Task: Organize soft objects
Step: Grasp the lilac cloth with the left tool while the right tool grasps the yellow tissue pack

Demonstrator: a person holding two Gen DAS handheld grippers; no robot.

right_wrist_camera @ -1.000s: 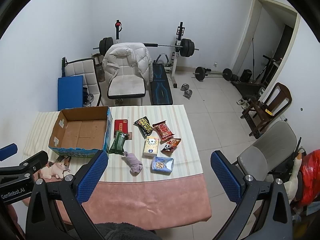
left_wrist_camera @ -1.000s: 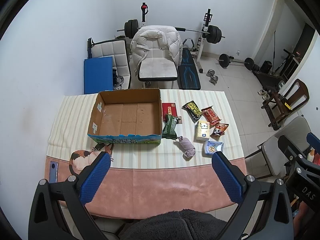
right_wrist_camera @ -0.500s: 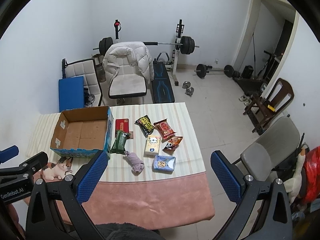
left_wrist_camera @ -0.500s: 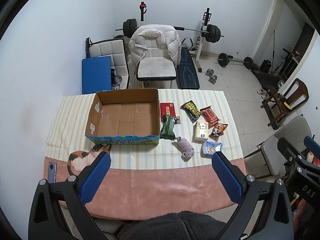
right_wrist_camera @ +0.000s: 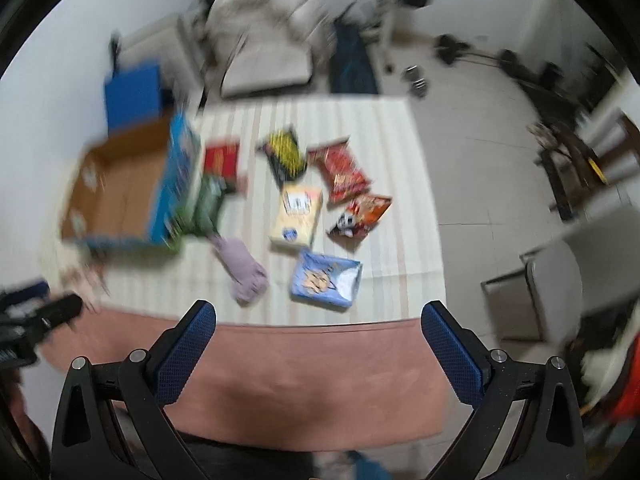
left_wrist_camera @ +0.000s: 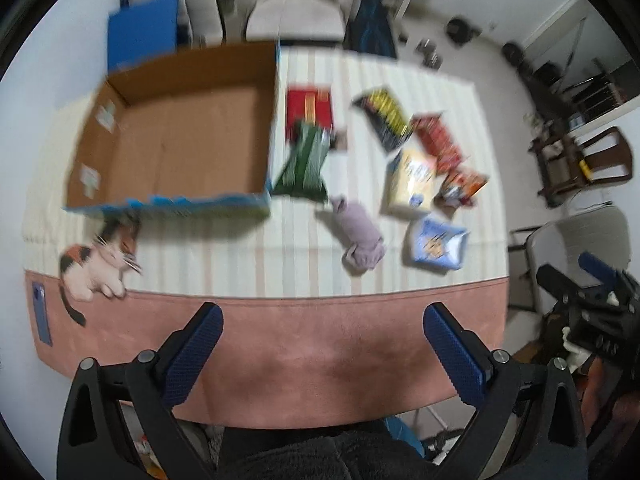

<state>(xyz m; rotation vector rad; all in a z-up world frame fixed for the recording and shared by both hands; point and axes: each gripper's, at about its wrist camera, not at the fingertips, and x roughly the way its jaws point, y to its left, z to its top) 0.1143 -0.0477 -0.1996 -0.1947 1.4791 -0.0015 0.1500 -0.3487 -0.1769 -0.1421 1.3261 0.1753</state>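
I am finding both views smeared by motion blur, so print on the packets is unreadable. The left gripper (left_wrist_camera: 322, 354) is hovering over the near pink edge of the table (left_wrist_camera: 320, 344) with its blue pads spread wide and nothing between them; the right gripper (right_wrist_camera: 318, 350) is hanging over the same near edge, likewise spread and empty. The cardboard box (left_wrist_camera: 176, 136) is sitting open at the table's left side, its interior bare as far as I can see. The lilac soft bundle (left_wrist_camera: 360, 236) is lying near the middle of the striped cloth, apart from both tools. A green packet (left_wrist_camera: 306, 164) is leaning against the box's right wall, partly covering a red packet (left_wrist_camera: 310, 106) behind it. Toward the right edge I am seeing a black-and-yellow bag (left_wrist_camera: 384, 118), a red bag (left_wrist_camera: 438, 142), a yellow pack (left_wrist_camera: 412, 178), an orange bag (left_wrist_camera: 460, 188) and a light blue pack (left_wrist_camera: 438, 244). A plush cat (left_wrist_camera: 98, 266) is lying at the near left corner, partly under the box's shadow. The chairs beyond the far edge are too blurred to describe.
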